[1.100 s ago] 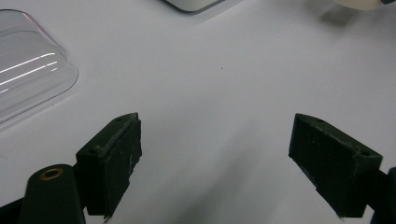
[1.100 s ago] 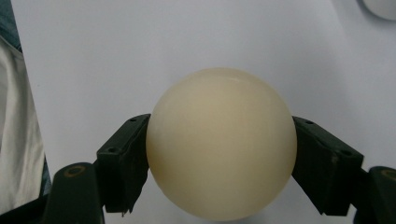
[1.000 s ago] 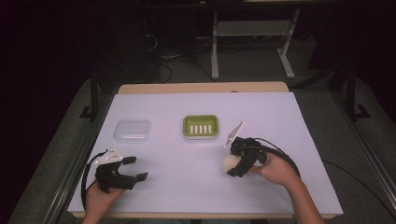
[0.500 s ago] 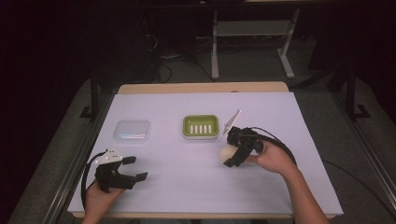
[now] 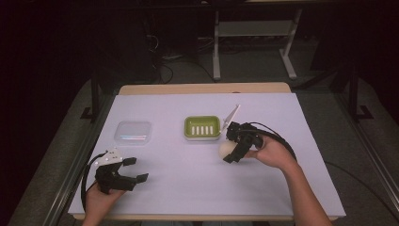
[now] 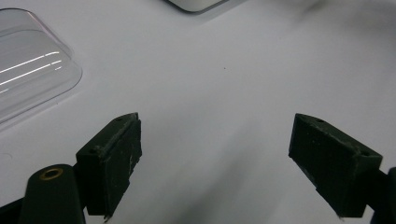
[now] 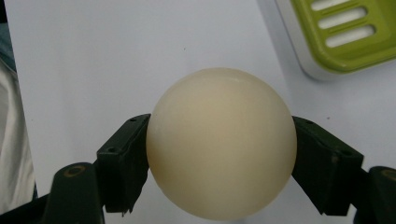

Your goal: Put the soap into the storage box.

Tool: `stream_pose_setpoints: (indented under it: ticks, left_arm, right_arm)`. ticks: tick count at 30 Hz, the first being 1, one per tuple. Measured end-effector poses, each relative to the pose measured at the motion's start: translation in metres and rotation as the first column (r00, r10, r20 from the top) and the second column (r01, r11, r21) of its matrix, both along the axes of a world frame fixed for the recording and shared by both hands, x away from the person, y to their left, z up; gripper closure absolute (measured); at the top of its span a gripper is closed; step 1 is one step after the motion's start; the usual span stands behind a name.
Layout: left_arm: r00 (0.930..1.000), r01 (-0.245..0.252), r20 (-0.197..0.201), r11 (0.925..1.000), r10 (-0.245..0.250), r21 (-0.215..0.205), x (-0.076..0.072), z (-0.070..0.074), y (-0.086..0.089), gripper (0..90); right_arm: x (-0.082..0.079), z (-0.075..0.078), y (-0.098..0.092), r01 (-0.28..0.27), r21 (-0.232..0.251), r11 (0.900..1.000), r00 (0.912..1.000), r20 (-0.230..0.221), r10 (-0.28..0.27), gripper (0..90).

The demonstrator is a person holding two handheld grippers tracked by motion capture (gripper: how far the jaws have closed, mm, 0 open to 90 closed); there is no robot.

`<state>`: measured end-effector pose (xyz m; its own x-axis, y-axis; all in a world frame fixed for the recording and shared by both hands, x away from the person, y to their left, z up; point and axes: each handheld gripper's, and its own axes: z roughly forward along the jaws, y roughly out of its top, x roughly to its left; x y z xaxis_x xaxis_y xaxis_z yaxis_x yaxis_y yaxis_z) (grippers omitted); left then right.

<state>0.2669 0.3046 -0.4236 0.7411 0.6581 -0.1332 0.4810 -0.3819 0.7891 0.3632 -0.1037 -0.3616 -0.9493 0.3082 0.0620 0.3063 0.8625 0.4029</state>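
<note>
High view: fixed above the near edge, looking forward and down, far enough to take in the whole table (image 5: 188, 101) plus dark floor beyond. Left gripper view: rides low and close over the tabletop at near left, facing along its jaws toward the clear plastic lid (image 6: 28, 70), which the high view also shows (image 5: 133, 132). Right gripper view: very close, looking down past a cream ball (image 7: 222, 142) to the green soap dish (image 7: 350, 35), also shared with the high view (image 5: 202, 127).
</note>
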Motion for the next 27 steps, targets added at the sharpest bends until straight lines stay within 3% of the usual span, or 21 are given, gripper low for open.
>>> stream_pose_setpoints:
  ticks: [8,27]
  left_arm:
    - [1.0,-0.003,-0.003,1.0,0.003,-0.001,0.0,0.0,0.001,16.4]
    - [1.0,0.0,0.004,1.0,0.0,-0.005,0.001,0.0,0.002,16.4]
  right_arm:
    - [0.01,0.012,0.006,0.0,0.001,1.0,0.9999,0.011,0.0,24.6]
    - [0.039,0.021,0.028,-0.021,-0.005,1.0,0.9994,0.028,0.021,24.6]
